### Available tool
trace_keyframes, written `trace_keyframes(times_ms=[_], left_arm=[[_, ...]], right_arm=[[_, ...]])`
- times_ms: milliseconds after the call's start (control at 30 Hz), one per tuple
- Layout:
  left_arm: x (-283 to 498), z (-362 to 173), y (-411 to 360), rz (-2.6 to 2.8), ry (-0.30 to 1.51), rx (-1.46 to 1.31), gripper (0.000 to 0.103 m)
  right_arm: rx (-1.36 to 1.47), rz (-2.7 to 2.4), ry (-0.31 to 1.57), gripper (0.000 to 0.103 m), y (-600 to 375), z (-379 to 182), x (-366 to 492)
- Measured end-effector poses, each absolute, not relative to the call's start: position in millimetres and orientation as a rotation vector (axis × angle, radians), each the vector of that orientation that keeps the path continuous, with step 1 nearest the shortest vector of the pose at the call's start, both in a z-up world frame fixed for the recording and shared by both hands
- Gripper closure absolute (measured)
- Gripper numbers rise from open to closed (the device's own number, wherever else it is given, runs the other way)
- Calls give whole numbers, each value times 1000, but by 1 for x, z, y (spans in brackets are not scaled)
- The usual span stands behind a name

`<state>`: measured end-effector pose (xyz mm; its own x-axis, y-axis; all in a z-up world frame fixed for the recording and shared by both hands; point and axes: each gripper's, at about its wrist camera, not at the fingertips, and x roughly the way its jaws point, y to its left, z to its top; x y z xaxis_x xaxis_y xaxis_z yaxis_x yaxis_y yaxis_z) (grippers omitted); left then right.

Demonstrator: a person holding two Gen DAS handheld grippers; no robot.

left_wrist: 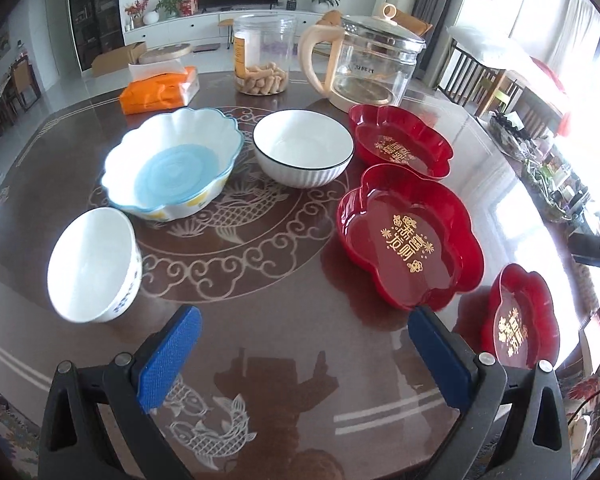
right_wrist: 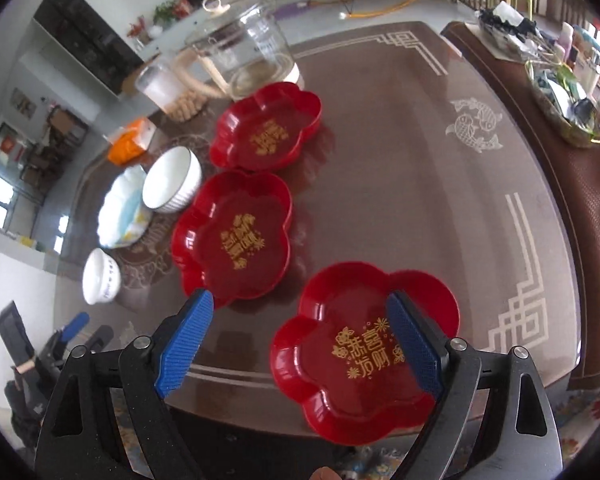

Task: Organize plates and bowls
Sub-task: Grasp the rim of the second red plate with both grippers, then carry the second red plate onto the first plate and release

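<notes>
A glossy brown desk (left_wrist: pixel 284 320) with fish patterns fills a bright living room. Three red plates lie in a row, the nearest red plate (right_wrist: pixel 364 352) at the desk's edge under the right hand-held gripper (right_wrist: pixel 300 344), whose jaws are wide and empty. The left hand-held gripper (left_wrist: pixel 304 356) is also wide, holding nothing. A clumsy grip could probably push that plate off the edge. The small bowl (left_wrist: pixel 94 266), scalloped bowl (left_wrist: pixel 172 164) and ribbed bowl (left_wrist: pixel 303 148) are empty; the jar (left_wrist: pixel 262 54) holds snacks.
</notes>
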<state>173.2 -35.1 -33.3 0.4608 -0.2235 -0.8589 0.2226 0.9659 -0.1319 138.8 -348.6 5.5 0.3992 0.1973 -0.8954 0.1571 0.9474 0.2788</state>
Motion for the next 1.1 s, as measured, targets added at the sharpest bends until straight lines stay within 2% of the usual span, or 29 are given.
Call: trace_keyframes(times_ms=[100, 233, 533, 567, 600, 667, 733, 767, 800, 833, 900, 1100], left_arm=[[202, -48, -51, -245, 1087, 20, 1], [229, -66, -68, -213, 1125, 39, 9], [268, -94, -79, -176, 1213, -9, 36], [270, -96, -82, -175, 1219, -5, 40], [272, -99, -84, -172, 1224, -2, 42], [273, -105, -88, -168, 1238, 1, 49], [276, -111, -91, -181, 1254, -18, 67], [276, -112, -91, -203, 1257, -42, 72], [275, -112, -93, -228, 1255, -65, 86], [274, -112, -95, -247, 1256, -75, 96], [270, -107, -101, -237, 1234, -50, 96], [248, -77, -87, -273, 1187, -94, 97]], right_arm=[[226, 3, 1179, 13, -342, 2, 164], [281, 47, 1203, 13, -347, -21, 196], [246, 86, 1274, 20, -323, -77, 230], [237, 91, 1284, 28, -320, -81, 231], [236, 96, 1295, 43, -319, -85, 232], [251, 101, 1317, 61, -318, -94, 233], [248, 99, 1324, 63, -318, -99, 233], [245, 102, 1329, 73, -318, -102, 234], [265, 121, 1332, 86, -318, -104, 233], [290, 139, 1333, 90, -318, -105, 232], [272, 135, 1328, 94, -314, -103, 230], [275, 155, 1283, 94, -312, -84, 217]])
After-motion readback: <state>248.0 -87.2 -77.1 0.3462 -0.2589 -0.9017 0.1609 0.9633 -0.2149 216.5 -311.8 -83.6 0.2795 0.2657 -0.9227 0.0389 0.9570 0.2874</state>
